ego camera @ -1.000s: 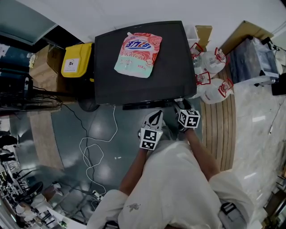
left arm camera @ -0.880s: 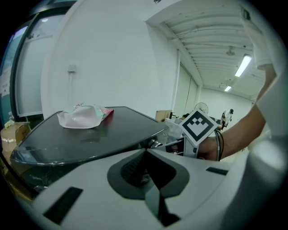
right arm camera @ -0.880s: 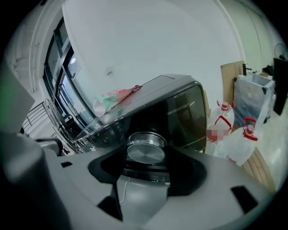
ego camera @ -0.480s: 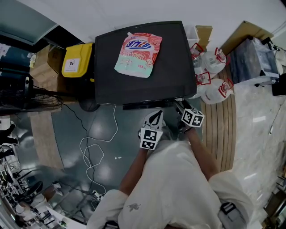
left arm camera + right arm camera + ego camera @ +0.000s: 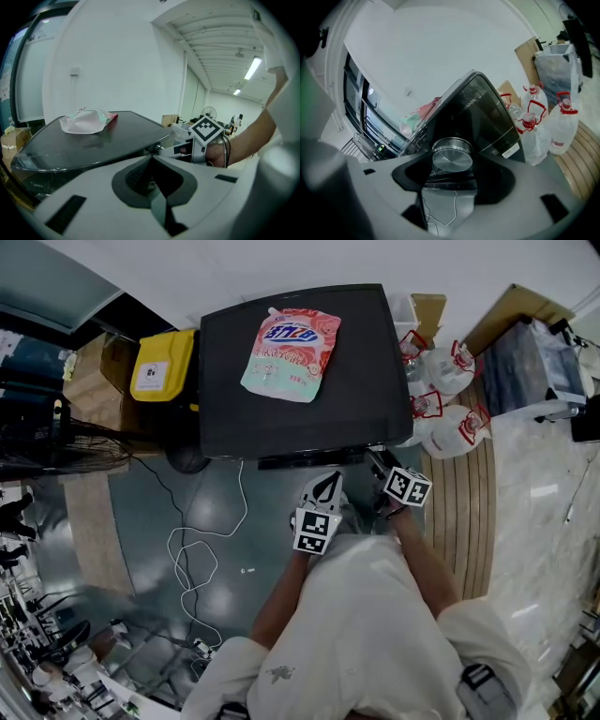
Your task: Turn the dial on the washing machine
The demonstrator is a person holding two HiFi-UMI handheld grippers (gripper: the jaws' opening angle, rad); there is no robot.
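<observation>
Dial [image 5: 451, 158] pinched by right gripper [image 5: 452, 164] fingers for rotation; left gripper [image 5: 152, 159] fingers pressed together, idle beside washing machine [image 5: 366, 390].

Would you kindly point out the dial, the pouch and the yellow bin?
dial [image 5: 451, 159], right gripper view, its metal face.
pouch [image 5: 291, 352], head view, its middle.
yellow bin [image 5: 161, 367], head view, its top.

readable text: none | pouch [image 5: 289, 352]: blue lettering (too blurred) | washing machine [image 5: 487, 117]: front print too small
</observation>
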